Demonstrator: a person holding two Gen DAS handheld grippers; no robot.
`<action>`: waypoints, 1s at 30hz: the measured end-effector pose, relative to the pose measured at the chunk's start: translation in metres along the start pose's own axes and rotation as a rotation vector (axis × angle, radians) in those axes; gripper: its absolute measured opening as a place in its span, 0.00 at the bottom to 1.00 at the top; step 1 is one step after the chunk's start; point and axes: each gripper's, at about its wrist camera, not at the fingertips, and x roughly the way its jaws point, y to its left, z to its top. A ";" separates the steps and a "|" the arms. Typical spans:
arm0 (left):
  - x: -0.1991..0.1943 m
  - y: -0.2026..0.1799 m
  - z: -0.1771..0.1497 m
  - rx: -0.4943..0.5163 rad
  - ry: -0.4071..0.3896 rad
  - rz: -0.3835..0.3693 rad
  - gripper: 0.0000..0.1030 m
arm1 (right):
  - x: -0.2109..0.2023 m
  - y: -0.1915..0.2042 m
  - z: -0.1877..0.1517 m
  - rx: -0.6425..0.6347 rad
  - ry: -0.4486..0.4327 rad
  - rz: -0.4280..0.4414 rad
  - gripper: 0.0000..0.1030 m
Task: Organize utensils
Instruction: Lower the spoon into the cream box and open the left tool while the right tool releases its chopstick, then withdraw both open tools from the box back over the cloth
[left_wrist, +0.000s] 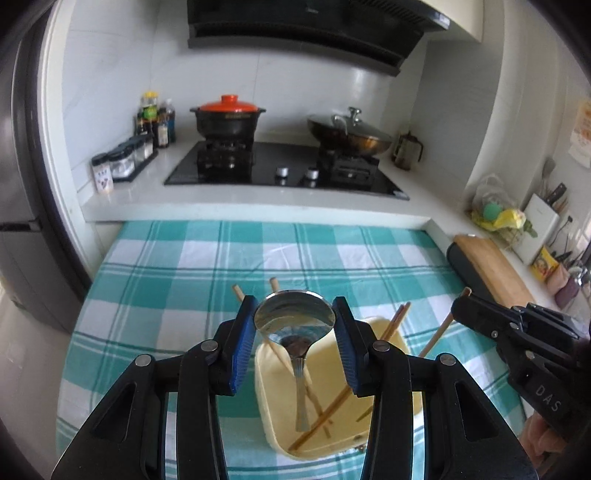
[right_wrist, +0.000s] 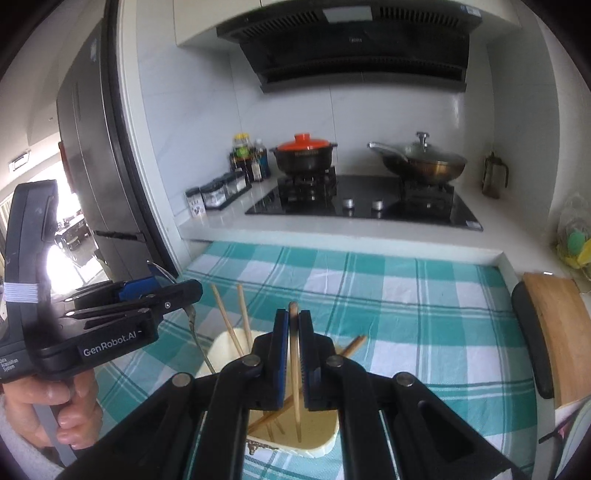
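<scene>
Spoon (left_wrist: 294, 317) sits clamped by its bowl in the left gripper (left_wrist: 294, 325), handle hanging into the tray (left_wrist: 373, 328); the right gripper (right_wrist: 294, 332) pinches one chopstick (right_wrist: 294, 373) upright over that tray, near on the checked cloth (left_wrist: 184, 277). Both look mid-carry. Next, probably, lower each in and release without knocking the chopsticks already leaning inside.

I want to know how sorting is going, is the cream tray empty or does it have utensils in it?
Not empty. The cream tray holds several chopsticks crossing inside it, some ends sticking out over its rim.
</scene>
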 end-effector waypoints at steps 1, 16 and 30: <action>0.009 0.000 -0.003 -0.001 0.017 0.007 0.41 | 0.010 -0.004 -0.001 0.017 0.022 0.014 0.06; -0.075 0.002 -0.049 0.084 -0.107 0.212 0.89 | -0.041 0.007 -0.037 0.036 -0.034 -0.022 0.51; -0.176 -0.020 -0.165 0.083 -0.159 0.329 0.94 | -0.173 0.070 -0.135 -0.061 -0.160 -0.112 0.62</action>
